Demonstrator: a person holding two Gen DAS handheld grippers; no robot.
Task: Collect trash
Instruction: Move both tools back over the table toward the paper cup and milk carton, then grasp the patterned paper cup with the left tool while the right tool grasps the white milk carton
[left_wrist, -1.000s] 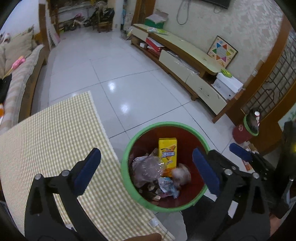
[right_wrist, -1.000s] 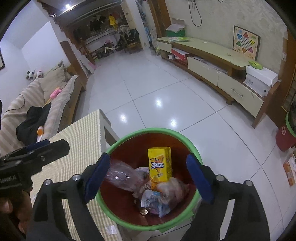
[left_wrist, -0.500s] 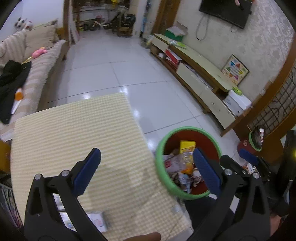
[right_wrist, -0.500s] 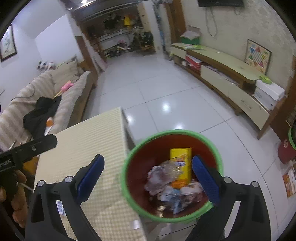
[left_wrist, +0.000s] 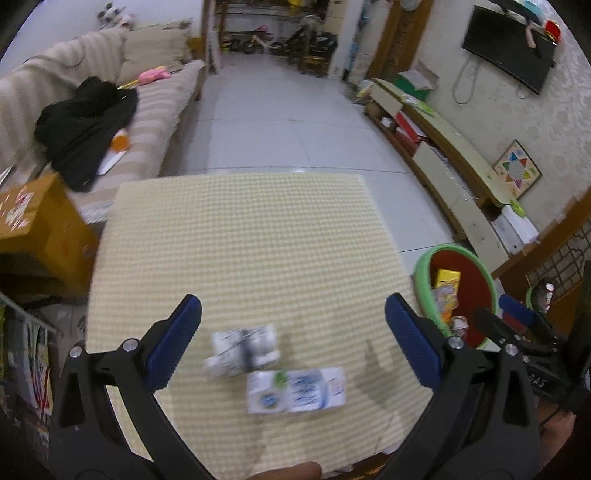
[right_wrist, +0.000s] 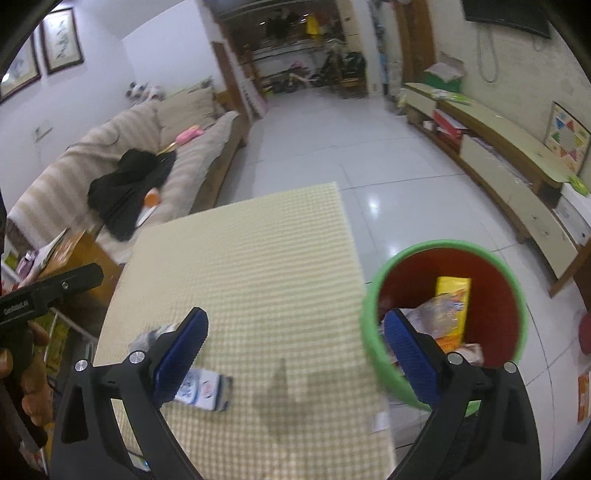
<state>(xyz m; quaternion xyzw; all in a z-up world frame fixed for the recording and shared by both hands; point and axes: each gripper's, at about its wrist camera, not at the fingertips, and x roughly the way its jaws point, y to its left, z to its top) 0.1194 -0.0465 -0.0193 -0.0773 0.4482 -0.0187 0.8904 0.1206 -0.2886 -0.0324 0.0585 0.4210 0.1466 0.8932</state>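
The left gripper (left_wrist: 293, 328) hangs spread and empty above the checked tablecloth (left_wrist: 240, 236), two white cartons (left_wrist: 295, 389) lying between and just below its blue fingertips. The right gripper (right_wrist: 295, 345), its jaws just opened wide and empty, straddles the table edge beside the green-rimmed bin (right_wrist: 517, 291).

Left hand-held gripper (left_wrist: 291, 332): pitched downward, jaws spread wide, nothing between the pads. Right hand-held gripper (right_wrist: 295, 341): also pitched downward, jaws just been opening, now wide, empty.
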